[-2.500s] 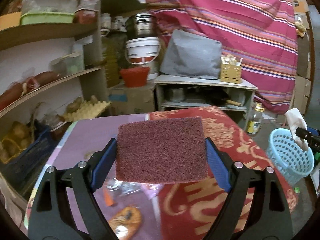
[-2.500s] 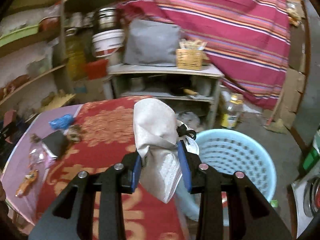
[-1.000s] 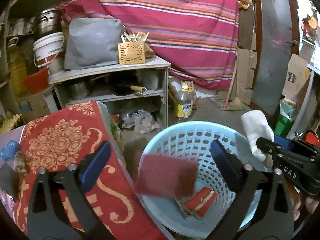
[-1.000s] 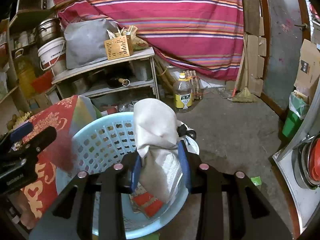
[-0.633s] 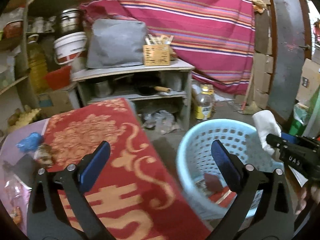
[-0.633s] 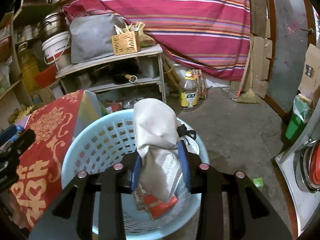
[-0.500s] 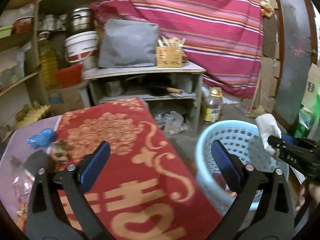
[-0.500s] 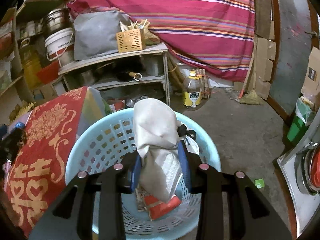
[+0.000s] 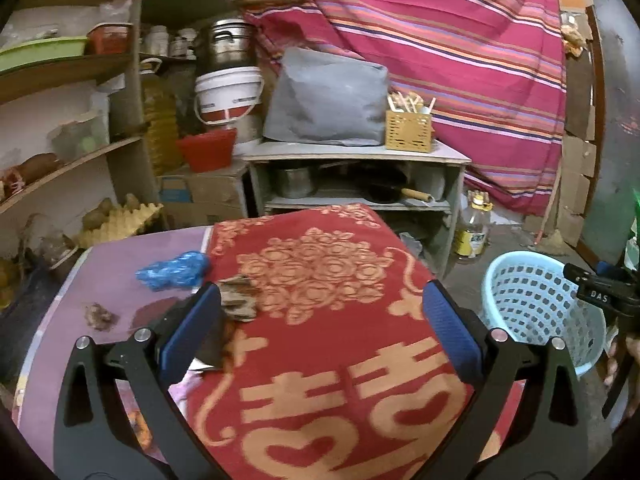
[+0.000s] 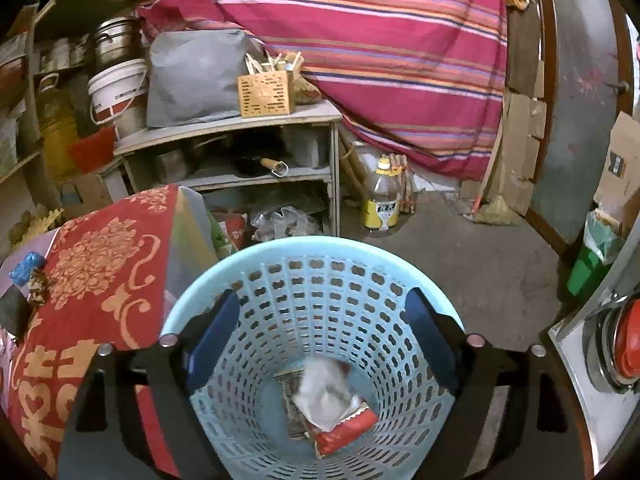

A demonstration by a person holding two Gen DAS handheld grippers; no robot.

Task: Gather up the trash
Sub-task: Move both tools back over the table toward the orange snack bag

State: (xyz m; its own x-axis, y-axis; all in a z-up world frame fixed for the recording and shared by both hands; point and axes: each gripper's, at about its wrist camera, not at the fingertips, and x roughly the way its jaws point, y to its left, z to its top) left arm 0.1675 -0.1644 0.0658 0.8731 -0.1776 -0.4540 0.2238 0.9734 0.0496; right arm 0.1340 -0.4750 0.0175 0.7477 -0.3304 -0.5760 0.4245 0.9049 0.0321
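I have the right gripper [image 10: 320,336] positioned over the light blue basket [image 10: 256,264], pointing down into it. Its jaws are opening and stand wide apart, with nothing between the blue pads [image 10: 210,340]. Directly below the jaws, a white crumpled mask [image 10: 324,394] lies at the bottom of the basket, blurred, on top of a red wrapper [image 10: 346,430] and some flat printed packaging. The basket stands on the concrete floor, just beside the draped edge of the table.

I have the left gripper [image 9: 320,320] over the red and gold cloth [image 9: 320,280] that covers the right part of the table. Its jaws are spread wide and hold nothing. Further items lie on the table near the left pad:
- a crumpled blue plastic piece [image 9: 174,270] on the bare purple tabletop [image 9: 108,272], at the cloth's edge;
- a brown crumpled scrap [image 9: 238,294] just beside the left pad, on the cloth's edge;
- a dark flat piece [image 9: 212,344] partly hidden behind the left pad;
- a small brown clump [image 9: 98,314] further left on the purple surface.

In the left wrist view the basket is at the far right, on the floor beyond the table edge, with the right gripper's black body above its rim.
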